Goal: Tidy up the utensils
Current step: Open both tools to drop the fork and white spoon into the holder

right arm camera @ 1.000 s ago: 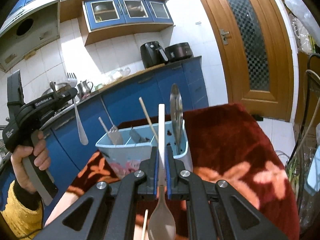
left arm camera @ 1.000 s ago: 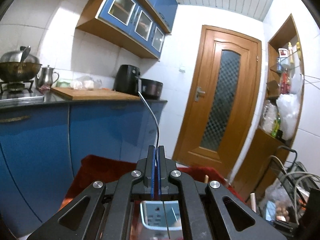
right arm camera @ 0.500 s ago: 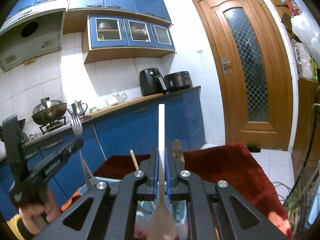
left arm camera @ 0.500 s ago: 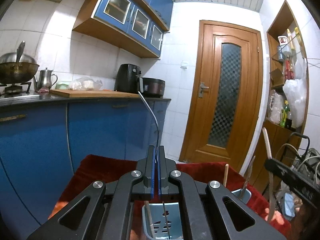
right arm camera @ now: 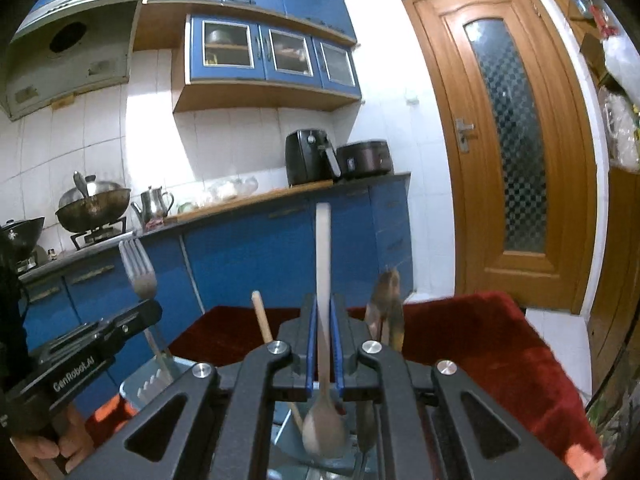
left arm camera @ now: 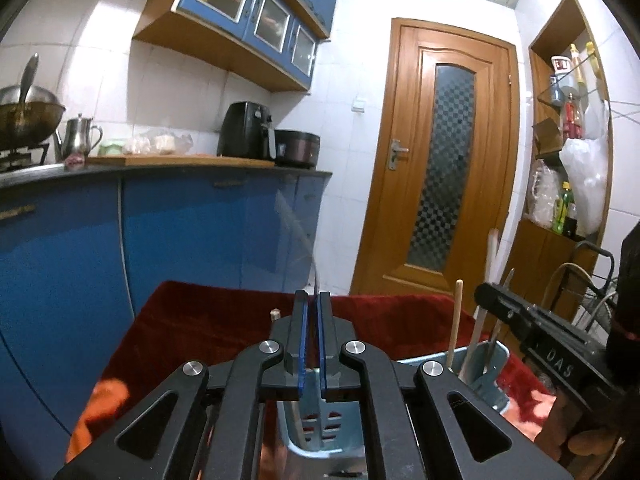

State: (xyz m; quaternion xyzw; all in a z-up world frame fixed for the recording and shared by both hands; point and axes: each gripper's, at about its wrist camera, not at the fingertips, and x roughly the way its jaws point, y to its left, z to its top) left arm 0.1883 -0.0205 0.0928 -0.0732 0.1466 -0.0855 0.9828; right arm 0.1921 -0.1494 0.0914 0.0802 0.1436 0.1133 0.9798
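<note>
Utensils here mean two pieces in hand plus the ones already standing in the pale blue plastic caddy with slotted walls (left arm camera: 320, 432), which sits on a dark red floral blanket (right arm camera: 472, 344) directly under both grippers.

In the right wrist view, the right gripper (right arm camera: 325, 344) has a long off-white plastic spoon (right arm camera: 323, 280) between its blue pads. Its jaws are opening, and the handle stands between them with a thin gap showing on either side, so the grip looks to be letting go. The spoon's long axis runs nearly upright, handle above the fingertips and bowl hanging below them over the caddy's compartment. Just left of the fingers a wooden chopstick (right arm camera: 262, 318) leans out of the caddy, and just right stands a dark blurred utensil head (right arm camera: 386, 300) whose kind I cannot tell.

The left gripper (left arm camera: 311, 336) is likewise easing apart by a sliver around a thin metal fork (right arm camera: 138, 268), tines up above the fingers and handle pointing down into the caddy. In its own view the fork is a blurred streak, which suggests it is already slipping through.

Each utensil lies straight below its own gripper, long axis vertical and lined up with a compartment, so my reading is that the coming move is a plain drop. The main risk is the spoon bowl catching a divider or the leaning chopstick.
</note>
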